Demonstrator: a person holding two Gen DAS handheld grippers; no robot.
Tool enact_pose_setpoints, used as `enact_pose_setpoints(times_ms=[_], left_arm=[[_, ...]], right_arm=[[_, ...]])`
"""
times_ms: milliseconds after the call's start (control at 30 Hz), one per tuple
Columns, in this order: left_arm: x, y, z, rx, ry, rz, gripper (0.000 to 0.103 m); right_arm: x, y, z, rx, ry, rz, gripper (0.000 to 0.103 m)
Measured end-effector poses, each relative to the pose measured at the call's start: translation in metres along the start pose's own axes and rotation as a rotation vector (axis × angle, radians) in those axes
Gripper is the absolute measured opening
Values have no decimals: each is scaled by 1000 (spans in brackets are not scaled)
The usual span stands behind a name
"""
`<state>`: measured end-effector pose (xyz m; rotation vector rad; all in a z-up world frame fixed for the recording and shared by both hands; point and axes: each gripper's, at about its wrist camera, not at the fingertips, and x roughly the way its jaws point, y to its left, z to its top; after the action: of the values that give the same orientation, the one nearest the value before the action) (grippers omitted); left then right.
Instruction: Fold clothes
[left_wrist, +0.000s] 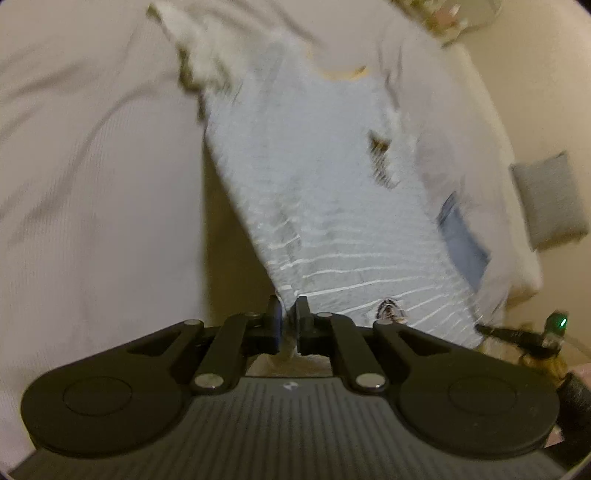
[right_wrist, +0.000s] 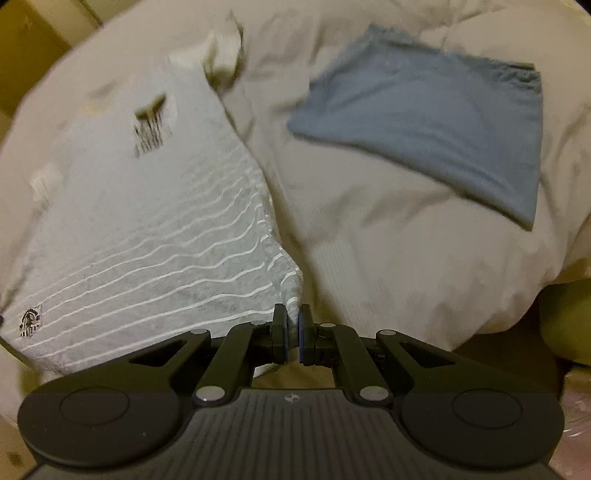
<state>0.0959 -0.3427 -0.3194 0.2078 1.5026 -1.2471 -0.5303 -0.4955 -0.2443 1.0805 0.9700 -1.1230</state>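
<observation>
That striped shirt (right_wrist: 147, 221) is light, floppy knit, so it'll sag and swing wherever you're not holding it, and the thin fabric can slide out of the pads if you only catch a sliver. Corners and the hem are your best bet, and that's pretty much where you've got it: your left gripper (left_wrist: 289, 317) is pinched down on one bottom corner and your right gripper (right_wrist: 291, 325) is pinched on the other, jaws closed tight with cloth between them on both sides.

The shirt stretches away from both tools, hem closest to you, neckline at the far end toward the bed (right_wrist: 369, 229). From the left wrist view the near part looks lifted, with a gap showing under its left edge; how much of the far end is resting on the bedding I can't really tell, it's all motion-blurred.

There's a blue garment (right_wrist: 436, 122) already lying flat and folded on the bed off to the right of the shirt, well apart from it, so you've got room to lay this one down without bunching into it
</observation>
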Motion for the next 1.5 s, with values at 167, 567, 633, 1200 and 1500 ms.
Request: enact_pose_setpoints(times_ms=[167, 567, 633, 1200, 1500], left_arm=[[17, 8, -35, -20, 28, 59, 23], [49, 6, -78, 105, 63, 58, 5], [41, 3, -80, 113, 123, 12, 5], [0, 26, -63, 123, 103, 96, 26], [45, -20, -3, 252, 11, 41, 26]], right_arm=[[17, 11, -19, -27, 3, -81, 16], [23, 55, -54, -143, 32, -99, 40], [22, 56, -51, -147, 26, -105, 40], [39, 68, -32, -130, 21, -127, 47], [47, 101, 13, -205, -38, -42, 47]])
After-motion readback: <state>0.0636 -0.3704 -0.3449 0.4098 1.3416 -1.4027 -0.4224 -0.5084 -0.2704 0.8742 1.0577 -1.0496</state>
